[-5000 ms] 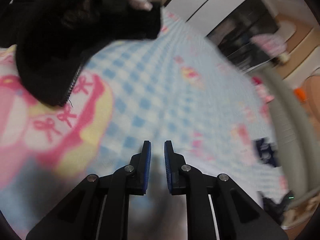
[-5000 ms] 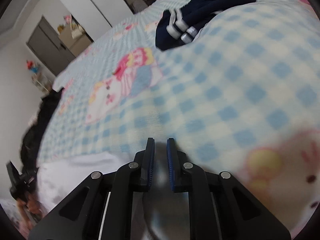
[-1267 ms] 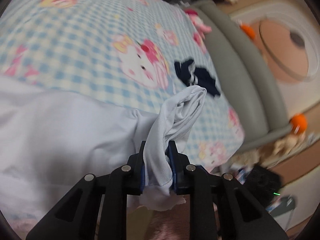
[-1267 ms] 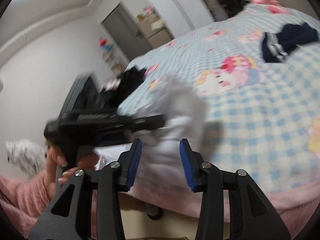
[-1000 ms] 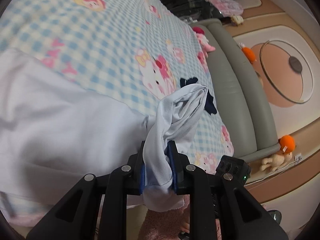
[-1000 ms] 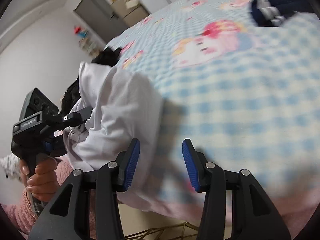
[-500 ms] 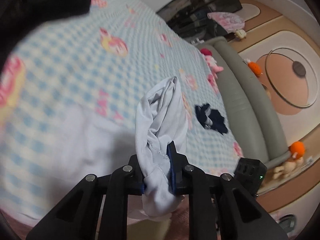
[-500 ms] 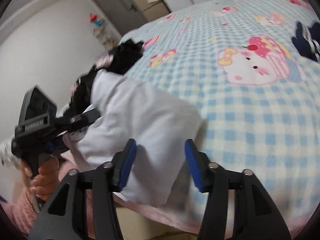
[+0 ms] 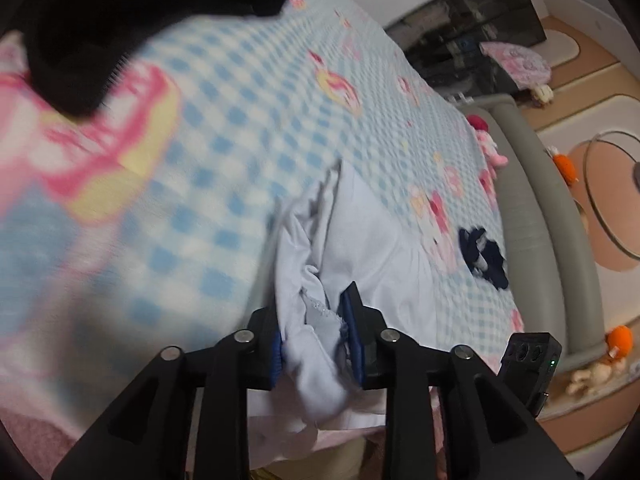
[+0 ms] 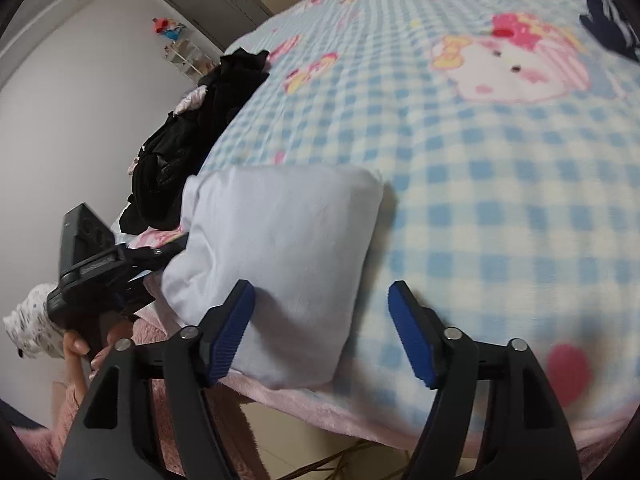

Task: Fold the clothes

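Observation:
A white garment [image 10: 280, 248] lies folded over near the front edge of the blue checked bed cover [image 10: 500, 184]. My left gripper [image 9: 316, 344] is shut on a bunched edge of the white garment [image 9: 372, 248], low over the bed edge. It also shows in the right wrist view [image 10: 176, 244], at the garment's left side. My right gripper [image 10: 322, 328] is open and empty, its blue pads [image 10: 232, 332] straddling the garment's front right corner just above the bed edge.
A pile of black clothes [image 10: 200, 128] lies on the bed's left side, also in the left wrist view [image 9: 120, 12]. A navy garment [image 9: 484, 256] lies on the right side [image 10: 612, 20]. A grey headboard [image 9: 532, 208] runs along the far side. The other gripper's body [image 9: 528, 364] shows at lower right.
My left gripper has carried the held white edge across and down, so the garment now lies folded on the bed. My right gripper has opened wider and stays empty.

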### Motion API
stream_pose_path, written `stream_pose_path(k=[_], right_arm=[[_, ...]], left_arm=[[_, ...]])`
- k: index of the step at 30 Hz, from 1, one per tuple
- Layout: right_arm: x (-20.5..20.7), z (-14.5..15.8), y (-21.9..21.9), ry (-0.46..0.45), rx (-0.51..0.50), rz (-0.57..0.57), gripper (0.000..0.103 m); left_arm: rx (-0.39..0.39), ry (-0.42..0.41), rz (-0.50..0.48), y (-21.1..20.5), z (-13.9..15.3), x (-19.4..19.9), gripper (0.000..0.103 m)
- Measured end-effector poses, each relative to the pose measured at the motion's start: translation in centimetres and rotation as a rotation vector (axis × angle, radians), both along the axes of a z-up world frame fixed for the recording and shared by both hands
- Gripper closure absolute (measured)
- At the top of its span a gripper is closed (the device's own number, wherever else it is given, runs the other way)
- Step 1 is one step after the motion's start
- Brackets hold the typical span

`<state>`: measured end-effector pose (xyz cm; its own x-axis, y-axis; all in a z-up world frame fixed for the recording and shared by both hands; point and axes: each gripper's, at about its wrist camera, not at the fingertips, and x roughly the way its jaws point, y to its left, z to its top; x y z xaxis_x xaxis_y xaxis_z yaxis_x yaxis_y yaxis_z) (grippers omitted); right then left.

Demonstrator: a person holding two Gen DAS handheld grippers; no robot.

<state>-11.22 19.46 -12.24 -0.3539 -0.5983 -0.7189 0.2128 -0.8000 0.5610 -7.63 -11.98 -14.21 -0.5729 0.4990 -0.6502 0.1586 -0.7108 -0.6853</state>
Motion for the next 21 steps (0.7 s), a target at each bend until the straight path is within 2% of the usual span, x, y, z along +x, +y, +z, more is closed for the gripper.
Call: stream_pose_path(k=[2,5,6,8,9,10,11,12,15,17,21], right_arm=[[-0.5,-0.8,-0.3,-0.027,-0.015,0.003,0.021],[-1.1,-1.5,-0.9,-0.036,-0.009,0.004,0.016],[-1.3,-1.7,-1.1,-0.037,-0.011,0.007,0.014],[-1.6,-1.8,-1.9,-0.027,-0.001,0.016,0.015],[-1.6,-1.7,-2.1,-0.018,-0.001,0.018,0.029],[-1.5,-1.5,-2.1,-0.008,-0.007,0.018,0.038],[-1.3,-1.2,-2.1,0.003,-0.005,0.012,0.043],[-1.0,-0.8,-2.0,0.018,0.001,0.006,0.049],[0.0,0.7,-0.6,0.055,-0.016,-0.017,0.058],[1.0,2.2,0.7,0.094,-0.02,-0.042,0.06],[2.6,4.9,4.6,0.165,0.035,-0.119,0.059]], left_arm=[[0.033,-0.016,-0.013,-0.8,-0.5,0.1,0.043],[0.089,-0.055,-0.079,-0.6,-2.3,0.0,0.043],[0.086,-0.061,-0.087,-0.4,-2.8,-0.1,0.044],[0.079,-0.072,-0.099,0.2,-3.3,-0.1,0.055],[0.071,-0.067,-0.103,0.6,-3.1,0.1,0.057],[0.062,-0.06,-0.107,1.0,-2.8,0.2,0.062],[0.053,-0.052,-0.111,1.4,-2.5,0.3,0.067],[0.054,-0.044,-0.123,1.7,-2.0,0.5,0.068],[0.085,-0.018,-0.17,3.3,-0.7,0.5,0.069],[0.108,0.006,-0.213,5.0,0.0,0.4,0.069],[0.116,0.039,-0.308,9.7,0.6,-0.1,0.069]])
